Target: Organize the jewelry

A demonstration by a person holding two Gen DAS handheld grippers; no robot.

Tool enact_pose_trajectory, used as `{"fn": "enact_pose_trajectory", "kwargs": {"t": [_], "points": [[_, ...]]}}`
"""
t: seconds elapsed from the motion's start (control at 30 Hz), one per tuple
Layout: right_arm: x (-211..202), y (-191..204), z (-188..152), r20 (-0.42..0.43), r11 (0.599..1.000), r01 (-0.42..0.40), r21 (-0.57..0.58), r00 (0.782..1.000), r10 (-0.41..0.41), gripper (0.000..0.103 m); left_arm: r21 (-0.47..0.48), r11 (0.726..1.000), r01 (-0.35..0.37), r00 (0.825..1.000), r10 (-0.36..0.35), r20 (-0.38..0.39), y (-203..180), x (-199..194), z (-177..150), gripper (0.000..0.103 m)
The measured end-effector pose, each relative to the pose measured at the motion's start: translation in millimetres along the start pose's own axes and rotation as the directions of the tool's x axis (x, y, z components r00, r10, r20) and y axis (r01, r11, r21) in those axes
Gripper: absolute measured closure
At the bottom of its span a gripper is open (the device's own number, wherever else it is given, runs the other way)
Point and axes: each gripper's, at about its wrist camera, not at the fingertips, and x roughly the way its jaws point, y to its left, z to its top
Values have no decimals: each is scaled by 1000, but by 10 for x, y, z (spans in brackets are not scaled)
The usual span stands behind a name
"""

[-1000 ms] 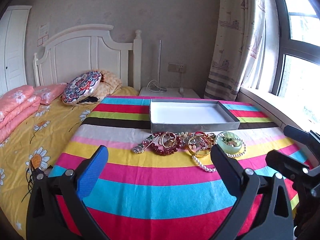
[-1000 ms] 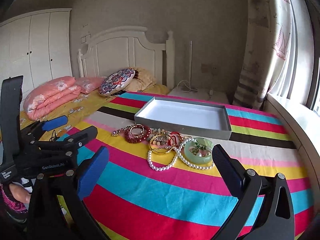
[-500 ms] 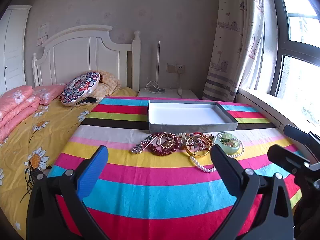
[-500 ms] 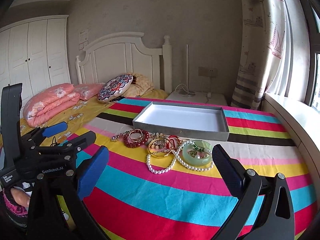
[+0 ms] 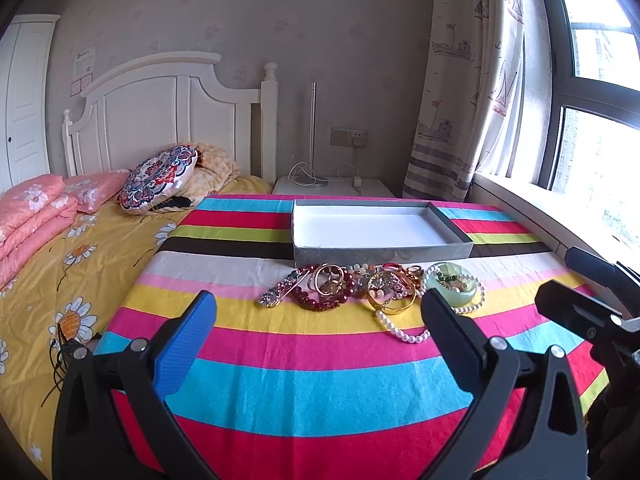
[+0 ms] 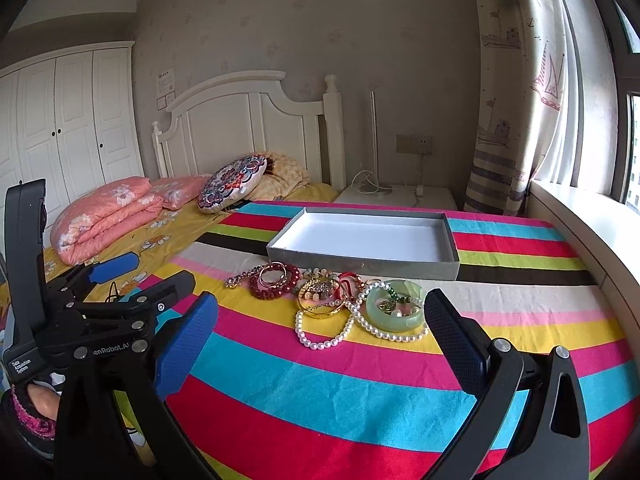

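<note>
2 grippers hang above the striped cloth (image 5: pixel 320 384), both with fingers spread wide and nothing between them. The left gripper (image 5: pixel 318 332) and the right gripper (image 6: pixel 320 332) are short of the jewelry pile (image 5: pixel 368 288), touching none of it. The pile lies on the cloth just in front of the grey box (image 6: pixel 362 266), whose white inside holds nothing. A green bangle (image 6: pixel 394 310) sits at the pile's right end with small pieces inside it, too tangled to name; a pearl strand (image 6: pixel 320 340) loops around it and trails toward the camera. A gold bangle (image 6: pixel 320 306) and a dark red bead bracelet (image 6: pixel 276 282) overlap other pieces that cannot be separated by eye. In the left wrist view the right finger hides part of the pearls.
</note>
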Motion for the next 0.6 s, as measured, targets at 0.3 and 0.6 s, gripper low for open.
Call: {"fn": "enact_pose_trajectory", "kwargs": {"t": [0.3,0.6], "points": [[24,-9,-34,4,1000,-26,17,1000,26,4,0,1000,1,1000,-1,1,-4,2,4,2],[61,-14,-61,-13,997,-64,44,998,65,4,2,1000,6,1000,-6,15,-25,-15,1,2]]}}
